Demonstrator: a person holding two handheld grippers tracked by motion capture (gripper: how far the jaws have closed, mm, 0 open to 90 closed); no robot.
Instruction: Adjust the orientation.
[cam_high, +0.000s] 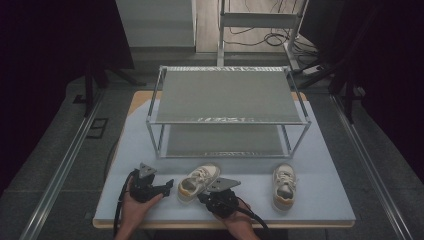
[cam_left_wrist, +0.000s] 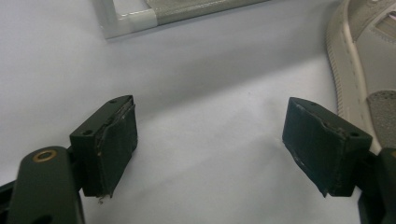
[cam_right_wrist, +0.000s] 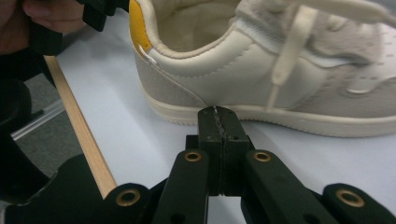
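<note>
Left gripper (cam_high: 169, 185) at 7 o'clock, fingers (cam_left_wrist: 109, 144) spread wide, nothing between them. Right gripper (cam_high: 201, 196) at 6 o'clock, fingers (cam_right_wrist: 211, 128) pressed together, empty. A hand (cam_high: 134, 207) grips each from below.

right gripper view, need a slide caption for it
Shut right tongs point at the side of a cream shoe with a yellow heel tab on the white table.

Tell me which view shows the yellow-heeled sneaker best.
The right gripper view: the sneaker shows its side, laces and yellow heel up close. The high view shows it whole but small, between the grippers. The left gripper view catches just its sole edge.
</note>
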